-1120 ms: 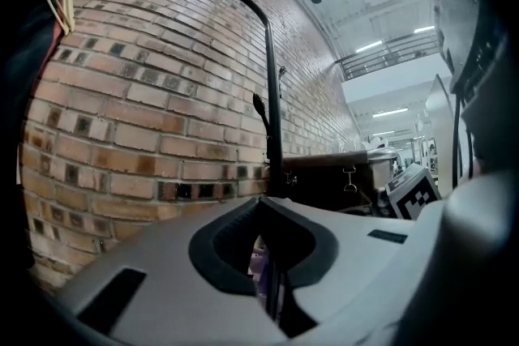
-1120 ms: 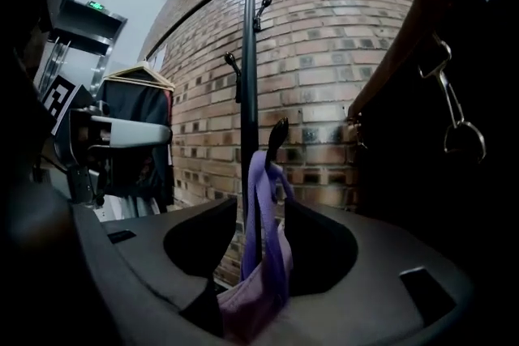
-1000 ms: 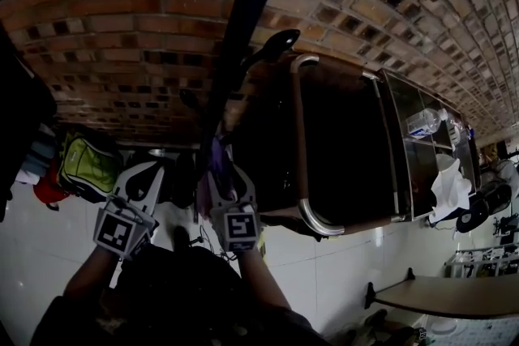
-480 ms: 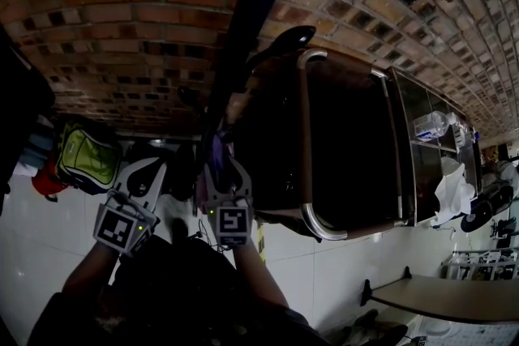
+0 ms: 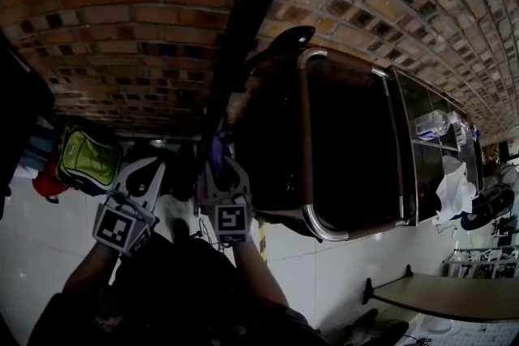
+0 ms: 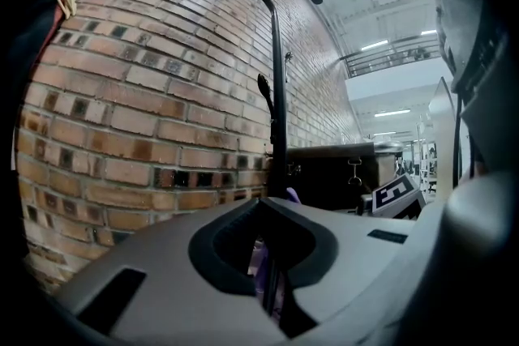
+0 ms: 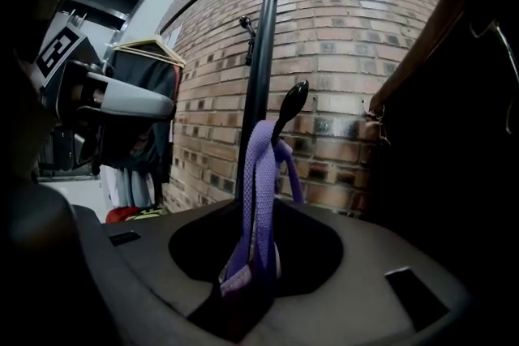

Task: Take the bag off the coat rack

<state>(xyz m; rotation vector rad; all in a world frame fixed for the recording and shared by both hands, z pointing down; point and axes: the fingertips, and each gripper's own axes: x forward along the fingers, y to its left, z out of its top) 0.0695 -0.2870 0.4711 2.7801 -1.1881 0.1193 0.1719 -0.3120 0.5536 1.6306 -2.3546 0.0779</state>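
Note:
The coat rack is a black pole (image 5: pixel 243 20) with knobbed hooks, standing against a brick wall. A purple woven bag strap (image 7: pixel 258 174) hangs over one black hook (image 7: pixel 290 105) and drops between the jaws of my right gripper (image 7: pixel 243 288), which are closing around it with a little gap still showing. In the head view that gripper (image 5: pixel 220 162) sits at the pole with the purple strap (image 5: pixel 216 151) at its tip. My left gripper (image 5: pixel 150 170) is just left of the pole, its jaws a narrow slit apart (image 6: pixel 268 288) with nothing gripped. The bag's body is hidden.
A dark cabinet-like piece with a chrome tube frame (image 5: pixel 304 134) stands right of the pole. A green backpack (image 5: pixel 85 158) lies left on the white tiled floor. Clothes hang on a rail (image 7: pixel 142 117). Shelves with bottles (image 5: pixel 426 121) are at the far right.
Both grippers stay by the pole with the strap at the right one. The head view has shifted slightly since a second ago; nothing else has visibly moved.

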